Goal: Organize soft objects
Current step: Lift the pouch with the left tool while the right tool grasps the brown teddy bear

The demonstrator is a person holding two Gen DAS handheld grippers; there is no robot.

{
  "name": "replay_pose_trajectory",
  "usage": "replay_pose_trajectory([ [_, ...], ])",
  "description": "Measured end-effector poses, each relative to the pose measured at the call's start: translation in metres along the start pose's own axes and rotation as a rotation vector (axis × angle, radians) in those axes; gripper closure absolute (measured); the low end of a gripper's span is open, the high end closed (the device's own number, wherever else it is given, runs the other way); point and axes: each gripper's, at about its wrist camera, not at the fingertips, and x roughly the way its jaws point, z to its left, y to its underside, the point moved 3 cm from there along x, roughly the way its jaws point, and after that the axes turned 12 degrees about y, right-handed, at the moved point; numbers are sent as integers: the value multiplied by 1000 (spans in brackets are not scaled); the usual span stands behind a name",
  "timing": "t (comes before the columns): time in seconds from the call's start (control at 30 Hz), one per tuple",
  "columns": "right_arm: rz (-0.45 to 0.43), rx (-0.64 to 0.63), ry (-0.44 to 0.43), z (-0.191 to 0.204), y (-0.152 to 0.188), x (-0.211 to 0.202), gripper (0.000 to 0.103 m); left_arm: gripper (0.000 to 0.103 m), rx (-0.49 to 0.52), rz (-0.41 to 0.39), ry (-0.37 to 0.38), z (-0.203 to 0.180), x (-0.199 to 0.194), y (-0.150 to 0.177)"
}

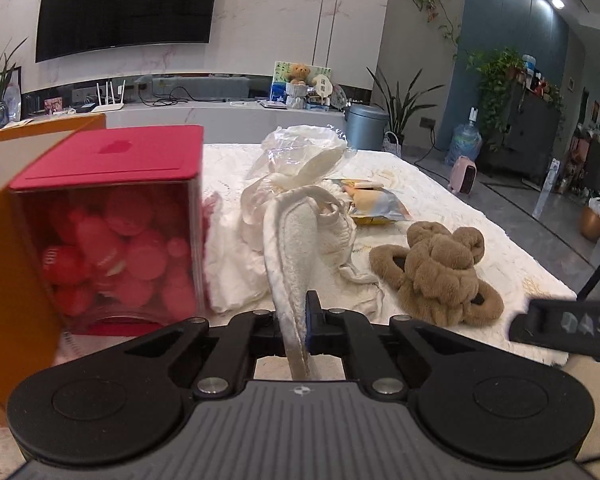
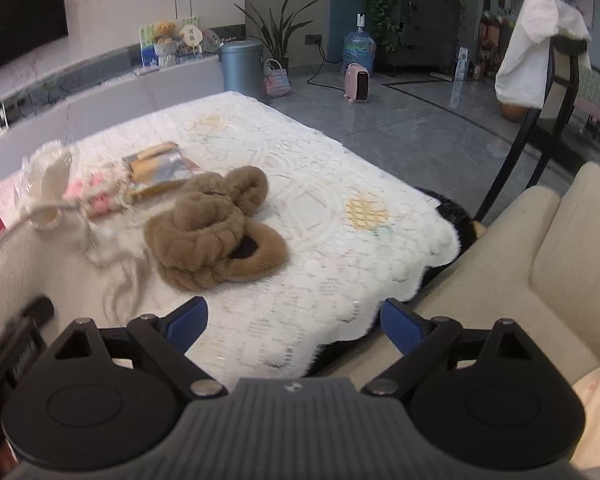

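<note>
My left gripper (image 1: pixel 298 320) is shut on a strip of a white fleecy cloth (image 1: pixel 296 248), which rises from the jaws toward a crumpled clear plastic bag (image 1: pixel 300 152). The same cloth (image 2: pixel 48 188) shows blurred at the left of the right wrist view. A pair of brown fluffy slippers (image 1: pixel 436 272) lies on the lace tablecloth (image 1: pixel 480 208) just right of the cloth. My right gripper (image 2: pixel 294 320) stands open over the table's near edge, short of the slippers (image 2: pixel 216 232), with nothing between its blue pads (image 2: pixel 190 318).
A red box (image 1: pixel 112 216) with a clear front, full of red plush things, stands left of the cloth beside an orange carton (image 1: pixel 4 280). A snack packet (image 2: pixel 160 168) lies behind the slippers. A cream sofa (image 2: pixel 540 260) and a black chair (image 2: pixel 540 128) stand right of the table.
</note>
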Motion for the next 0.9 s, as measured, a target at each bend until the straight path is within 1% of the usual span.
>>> replay_pose_trajectory([
  [0.1, 11, -2, -48, 9, 2, -3, 11, 97, 11, -20, 12, 4, -15, -4],
  [0.2, 3, -41, -50, 14, 1, -7, 11, 97, 40, -35, -16, 8, -27, -10],
  [0.27, 7, -59, -49, 14, -3, -10, 11, 97, 25, -46, -21, 14, -35, -14],
  [0.37, 12, -52, -43, 6, -15, -17, 11, 97, -13, -40, -7, 21, -43, -20],
  [0.43, -10, -36, -48, 0, -24, -27, 11, 97, -18, -50, 6, 25, -50, -23],
  [0.47, -22, -22, -60, -4, -29, -32, 10, 97, -12, -57, 9, 25, -53, -25],
  [0.5, -25, -11, -74, -6, -35, -37, 6, 97, -6, -64, 11, 24, -56, -24],
  [0.57, -26, -2, -115, -5, -49, -41, 6, 96, -10, -84, 15, 26, -61, -25],
  [0.63, -10, -7, -172, 1, -65, -39, 6, 97, -41, -117, 10, 30, -67, -27],
  [0.73, 45, -89, -220, 21, -88, -28, 5, 97, -50, -132, 28, 32, -68, -28],
  [0.8, 56, -154, -225, 38, -100, -19, 5, 97, -37, -146, 22, 31, -68, -28],
  [0.9, 92, -219, -220, 60, -110, 3, 5, 97, -57, -148, -1, 33, -66, -28],
])
